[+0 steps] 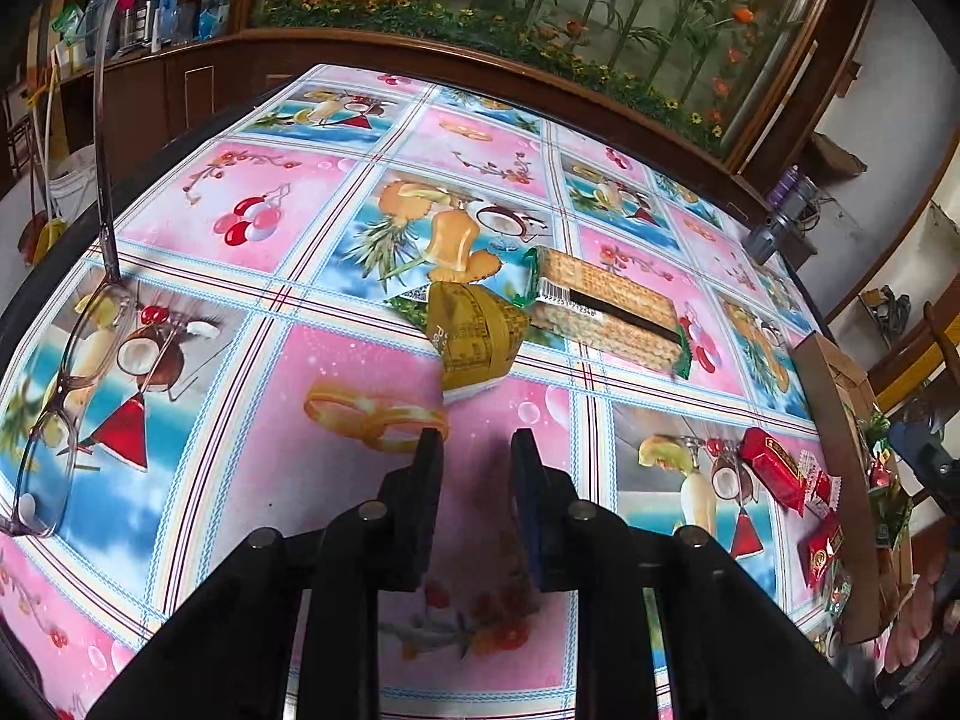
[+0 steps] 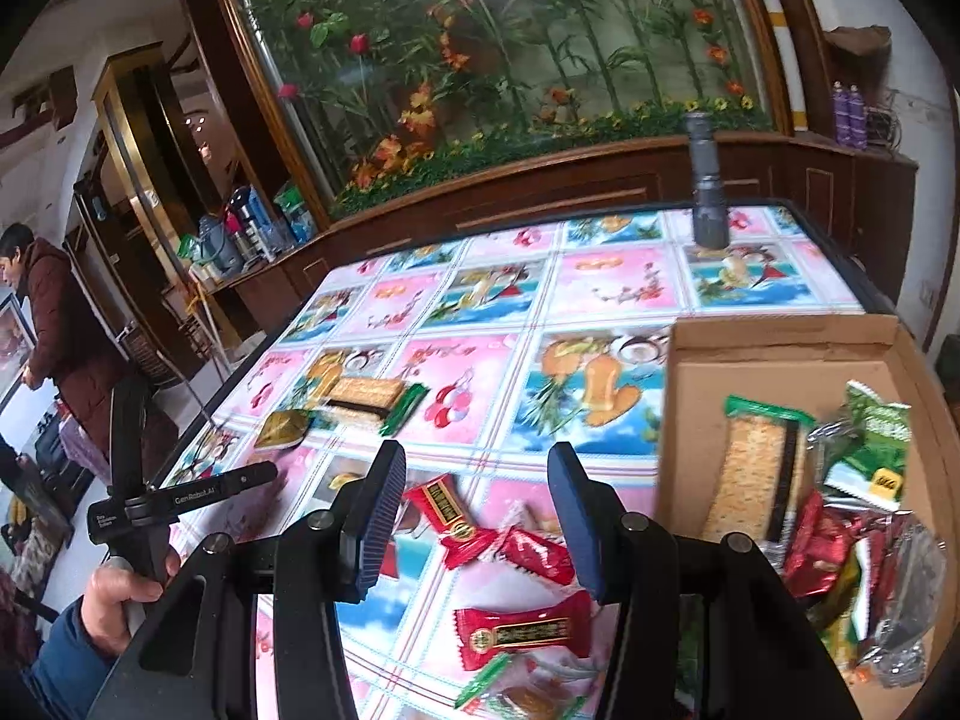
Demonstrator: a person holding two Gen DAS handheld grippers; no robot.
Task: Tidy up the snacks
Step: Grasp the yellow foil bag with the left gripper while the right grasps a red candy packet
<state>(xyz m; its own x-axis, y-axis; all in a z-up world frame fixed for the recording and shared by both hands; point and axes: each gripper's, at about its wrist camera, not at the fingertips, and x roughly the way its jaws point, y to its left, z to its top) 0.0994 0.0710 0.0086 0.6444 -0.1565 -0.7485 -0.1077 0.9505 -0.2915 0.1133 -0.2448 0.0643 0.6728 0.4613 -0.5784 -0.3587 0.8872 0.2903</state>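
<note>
In the left wrist view my left gripper point(image 1: 477, 441) is open and empty just above the cloth, short of a gold-wrapped snack point(image 1: 474, 333) and a long cracker pack point(image 1: 606, 306). Red snack packets point(image 1: 774, 468) lie to its right beside a cardboard box point(image 1: 840, 420). In the right wrist view my right gripper point(image 2: 477, 468) is open and empty above red packets point(image 2: 447, 510), one more point(image 2: 522, 636) nearer. The cardboard box point(image 2: 774, 351) at right holds several snacks. The left gripper point(image 2: 198, 495) shows at left near the gold snack point(image 2: 282, 429) and the cracker pack point(image 2: 363, 399).
Eyeglasses point(image 1: 66, 396) lie at the table's left edge. A grey flashlight point(image 2: 708, 180) stands at the far right of the table. A wooden cabinet with a plant display point(image 2: 510, 90) runs behind. A person point(image 2: 54, 330) stands at far left.
</note>
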